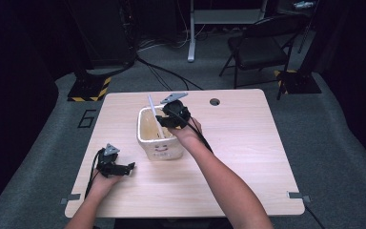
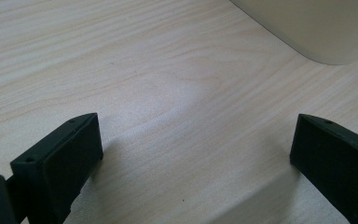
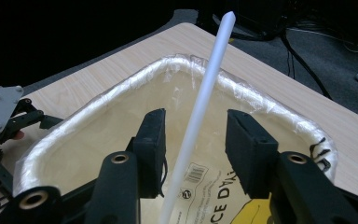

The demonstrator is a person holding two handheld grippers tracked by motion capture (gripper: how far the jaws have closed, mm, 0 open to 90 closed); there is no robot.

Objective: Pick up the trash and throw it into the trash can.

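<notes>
So the right tool (image 1: 167, 125) was up over the near-right edge of the white bin (image 1: 148, 143), which sat around the middle of the worktop (image 1: 248, 157), a bit to the left. In the right gripper view its jaws were spread a little, with the white straw (image 3: 200, 116) running up between them. There was a gap on both sides of the straw, so it wasn't pinched. The straw leaned inside the bin, its top end poking above the rim, which had a clear plastic liner (image 3: 121, 88) folded over it. A printed packet (image 3: 214, 196) lay at the bottom of the bin.

The left tool (image 1: 124, 168) rested low on the worktop just left of the bin, jaws spread wide, only bare wood between them. A folding chair (image 1: 262, 47) stood on the floor past the far edge.
</notes>
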